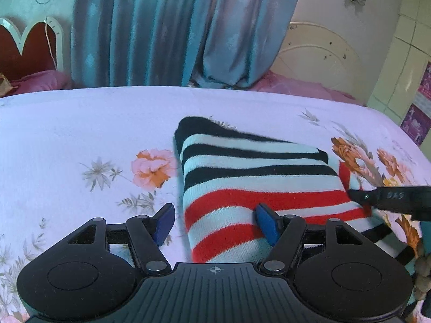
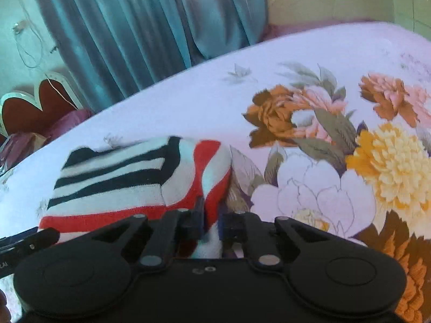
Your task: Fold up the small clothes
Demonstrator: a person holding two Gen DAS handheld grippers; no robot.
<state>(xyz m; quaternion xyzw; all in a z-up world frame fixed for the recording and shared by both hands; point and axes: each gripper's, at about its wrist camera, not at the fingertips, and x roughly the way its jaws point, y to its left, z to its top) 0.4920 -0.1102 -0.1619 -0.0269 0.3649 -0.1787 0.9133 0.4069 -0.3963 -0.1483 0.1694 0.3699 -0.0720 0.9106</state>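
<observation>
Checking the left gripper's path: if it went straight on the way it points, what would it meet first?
Probably the striped garment: it already lies between the open left gripper pads, on the floral bedsheet.

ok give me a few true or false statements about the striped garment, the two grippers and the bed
1. The striped garment lies on a floral bedsheet. True.
2. The right gripper stands wide open, clear of the cloth. False: its jaws are closed on a red-striped edge of the garment.
3. The left gripper is open, one blue pad on the garment and the other beside it over the sheet. True.
4. The garment is plain blue. False: it has black, red and pale stripes.
5. A teal curtain hangs behind the bed. True.
6. The garment hangs in the air between both grippers. False: it rests on the sheet.
</observation>
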